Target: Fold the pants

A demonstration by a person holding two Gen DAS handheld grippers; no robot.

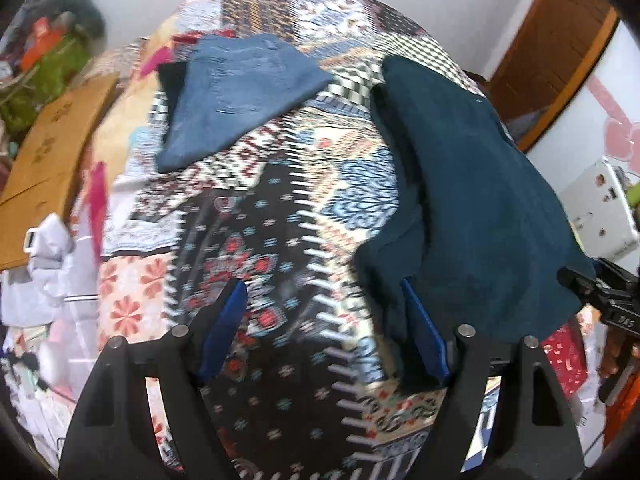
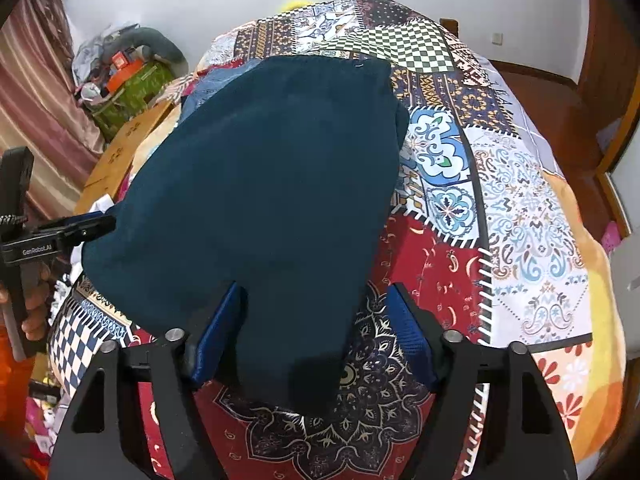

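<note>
Dark teal pants [image 2: 264, 184] lie folded on the patchwork bedspread [image 2: 520, 208]; they also show at the right of the left wrist view [image 1: 472, 208]. My right gripper [image 2: 316, 300] is open, its jaws spread over the near end of the pants, holding nothing. My left gripper [image 1: 324, 292] is open over bare bedspread, its right finger [image 1: 424, 332] at the left edge of the pants. The left gripper also shows at the left edge of the right wrist view [image 2: 80, 228], and the right gripper at the right edge of the left wrist view [image 1: 592, 288].
A folded blue denim garment [image 1: 240, 96] lies farther up the bed, left of the teal pants. A cardboard box [image 1: 52, 152] and clutter [image 2: 128, 76] stand beside the bed's left side. Wooden floor and a door [image 2: 552, 96] lie to the right.
</note>
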